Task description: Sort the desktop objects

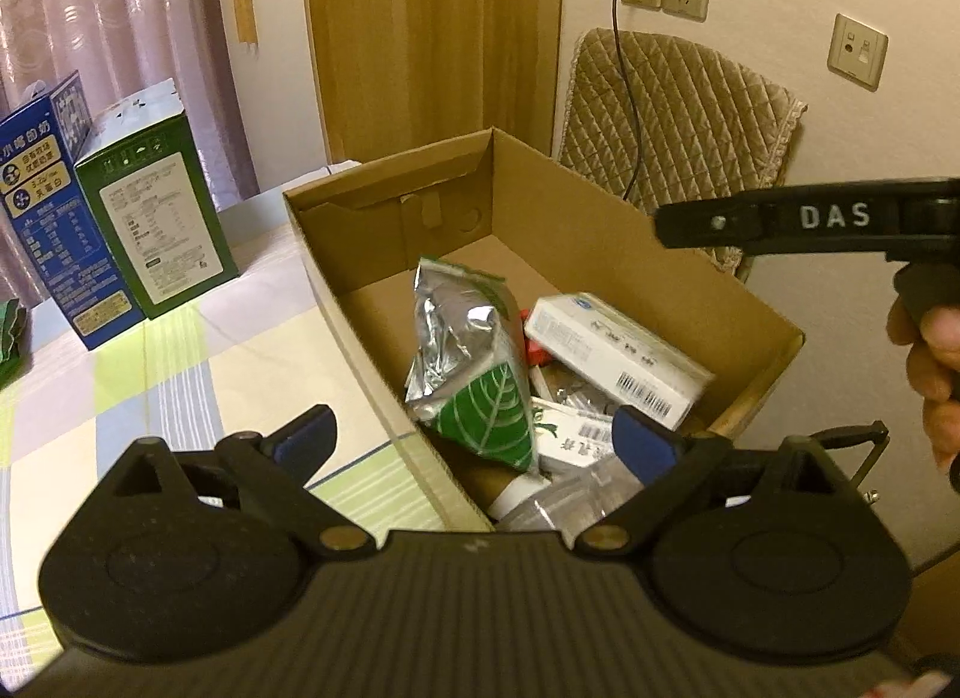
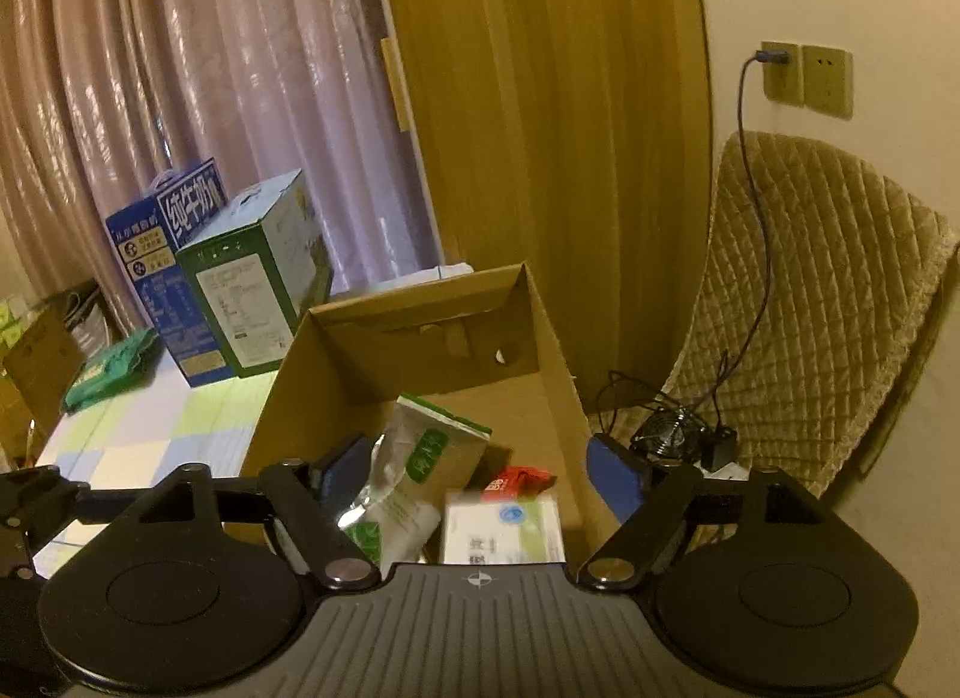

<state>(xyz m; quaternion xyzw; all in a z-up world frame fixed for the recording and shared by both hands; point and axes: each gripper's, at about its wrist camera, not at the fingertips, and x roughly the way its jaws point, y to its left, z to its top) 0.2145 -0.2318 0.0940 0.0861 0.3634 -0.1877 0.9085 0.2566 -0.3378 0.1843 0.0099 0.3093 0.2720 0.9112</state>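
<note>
A: Grippers? Left gripper [image 1: 474,440] spread wide, nothing held, above cardboard box [image 1: 324,254] near edge. Right gripper [image 2: 480,473] also wide apart, empty, over box.

B: Contents?

A: Silver-green pouch [image 1: 474,362] leaning in box, white carton [image 1: 618,359] beside it. Milk cartons [image 1: 120,212] on checked tablecloth [image 1: 180,374], well left.

Cardboard box [image 2: 558,362] on checked tablecloth [image 2: 150,446] — foil pouch [image 2: 414,482], white carton [image 2: 501,530] inside, right gripper [image 2: 480,476] jaws spread above.
</note>
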